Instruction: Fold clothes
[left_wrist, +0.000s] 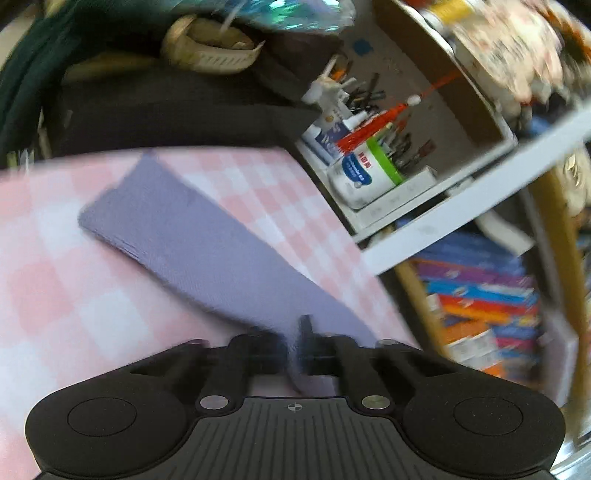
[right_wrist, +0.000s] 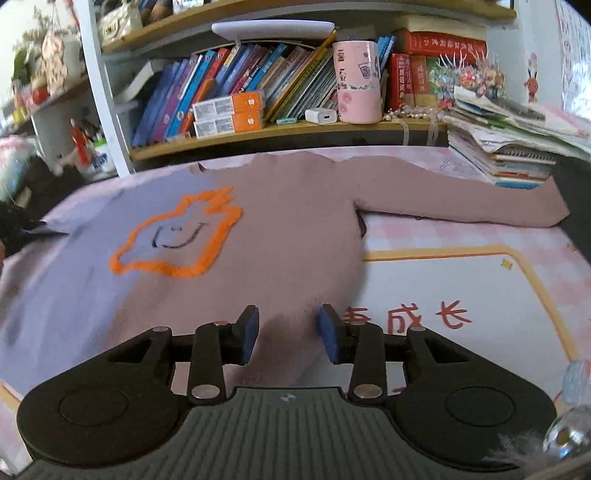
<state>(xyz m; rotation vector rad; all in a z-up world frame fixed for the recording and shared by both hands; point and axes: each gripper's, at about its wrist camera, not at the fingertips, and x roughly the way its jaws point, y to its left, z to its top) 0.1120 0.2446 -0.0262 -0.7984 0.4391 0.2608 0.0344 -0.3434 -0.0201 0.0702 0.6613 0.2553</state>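
A lilac-to-mauve sweater (right_wrist: 280, 221) with an orange outlined smiley shape (right_wrist: 177, 236) lies spread flat on the table. Its right sleeve (right_wrist: 461, 203) stretches out to the right. My right gripper (right_wrist: 288, 332) is open, with its blue pads on either side of the sweater's lower hem. In the left wrist view, my left gripper (left_wrist: 299, 347) is shut on the lilac sleeve (left_wrist: 192, 236), which runs away from it across the pink checked tablecloth (left_wrist: 55, 288). The left wrist view is blurred by motion.
A bookshelf (right_wrist: 258, 133) with books, a pink cup (right_wrist: 358, 81) and a white charger runs along the table's far edge. A stack of notebooks (right_wrist: 517, 147) sits at the far right. A pen holder and jar (left_wrist: 365, 173) stand beside the left sleeve.
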